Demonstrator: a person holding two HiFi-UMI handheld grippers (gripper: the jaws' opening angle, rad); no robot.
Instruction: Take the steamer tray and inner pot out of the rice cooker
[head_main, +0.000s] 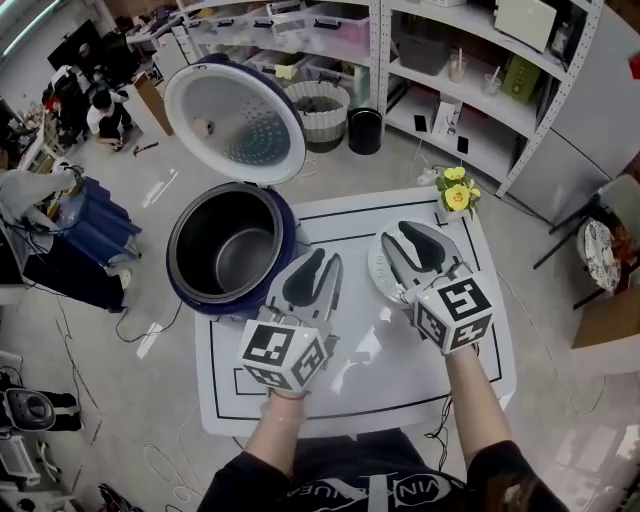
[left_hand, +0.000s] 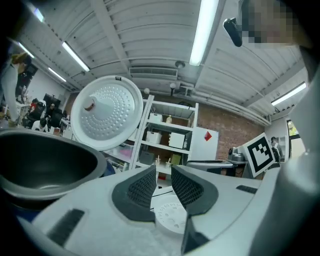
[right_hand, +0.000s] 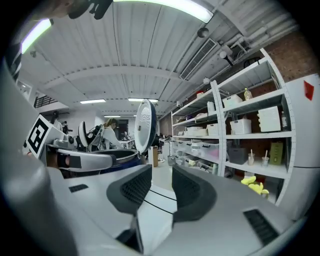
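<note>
- Rice cooker (head_main: 283, 222): at table (head_main: 350, 385) left edge, lid (head_main: 235, 120) tilted up and back; cavity accessible from above
- Inner pot (head_main: 225, 245): seated in cooker, nothing visible inside; judged next to extract
- Steamer tray (head_main: 378, 272): white perforated disc, flat on table just right of cooker, partly under right gripper (head_main: 403, 235); judged already removed
- Left gripper (head_main: 328, 258): jaws narrowly apart, nothing between
- Right gripper: jaws wider apart, empty
- Both grippers over table beside cooker, near pot rim
</note>
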